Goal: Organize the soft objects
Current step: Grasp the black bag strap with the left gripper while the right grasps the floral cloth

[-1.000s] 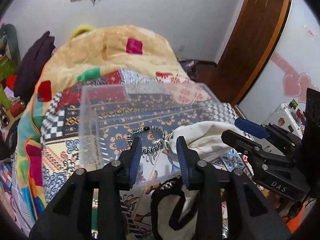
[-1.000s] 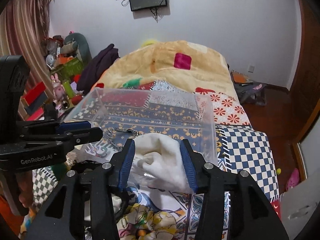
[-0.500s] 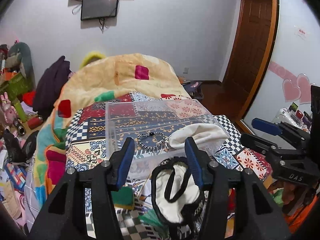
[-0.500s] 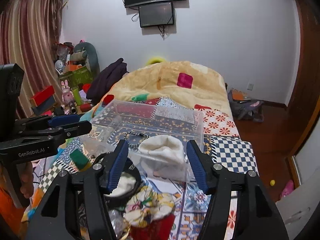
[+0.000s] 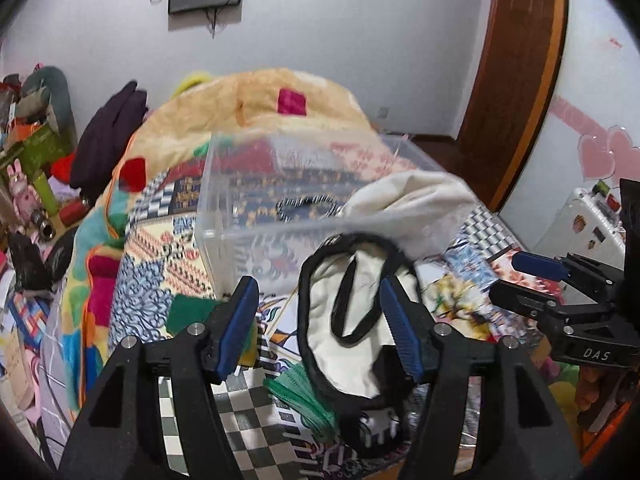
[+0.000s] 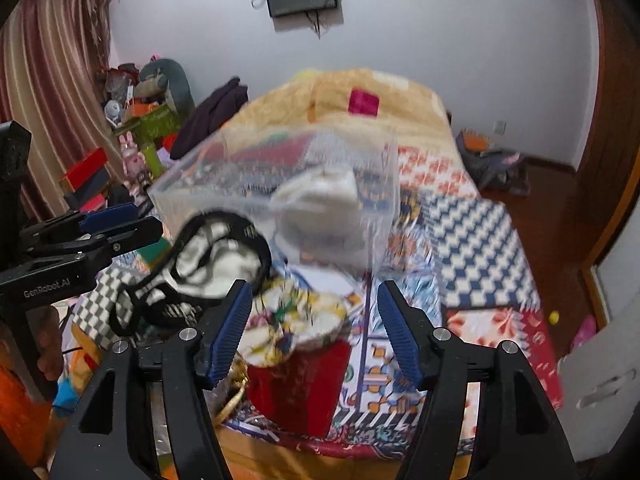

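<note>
On patchwork bedspread, clear bin, cream cloth, both tongs wide open, empty.

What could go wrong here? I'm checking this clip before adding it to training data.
1. The cream cloth hangs over the bin's near rim, so it may slide out.
2. The black-trimmed bag has loose loops; the open left claw might catch only a strap.
3. The floral pouch and red item lie close together before the open right claw, which could grab both.
</note>
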Demonstrator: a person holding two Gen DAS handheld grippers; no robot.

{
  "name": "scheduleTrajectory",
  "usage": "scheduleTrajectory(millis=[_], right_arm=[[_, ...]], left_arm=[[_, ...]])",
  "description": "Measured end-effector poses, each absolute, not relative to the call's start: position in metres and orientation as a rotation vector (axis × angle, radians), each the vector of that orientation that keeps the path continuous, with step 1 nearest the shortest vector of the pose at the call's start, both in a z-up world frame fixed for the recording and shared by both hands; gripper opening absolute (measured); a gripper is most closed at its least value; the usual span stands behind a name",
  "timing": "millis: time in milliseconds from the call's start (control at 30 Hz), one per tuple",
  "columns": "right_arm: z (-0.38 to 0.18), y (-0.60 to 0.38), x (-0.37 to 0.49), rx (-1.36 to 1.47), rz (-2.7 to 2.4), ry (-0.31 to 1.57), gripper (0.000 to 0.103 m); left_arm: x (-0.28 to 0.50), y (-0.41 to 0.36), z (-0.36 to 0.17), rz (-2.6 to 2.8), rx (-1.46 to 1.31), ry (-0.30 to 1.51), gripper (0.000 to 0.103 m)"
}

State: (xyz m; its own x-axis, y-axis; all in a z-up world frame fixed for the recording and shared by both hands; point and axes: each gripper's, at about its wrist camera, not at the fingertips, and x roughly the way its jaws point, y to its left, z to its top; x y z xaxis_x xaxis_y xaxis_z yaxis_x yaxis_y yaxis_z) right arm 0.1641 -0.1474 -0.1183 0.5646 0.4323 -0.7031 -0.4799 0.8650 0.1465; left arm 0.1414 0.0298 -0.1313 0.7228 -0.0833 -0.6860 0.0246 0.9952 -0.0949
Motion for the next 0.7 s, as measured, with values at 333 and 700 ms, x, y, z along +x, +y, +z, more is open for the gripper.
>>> scheduleTrajectory(millis=[333,700], right_arm=[[-0.152,-0.145,0.181,-0.011,0.574,0.926,0.057],[-0.154,-0.141,0.171,-0.016,0.584,0.920,0.011]], left_arm=[[0.173,0.033,-0.167,-0.078,-0.146,0.843,0.030],[0.152,0.025,-0.158,-0.042,-0.096,0.755,0.008]])
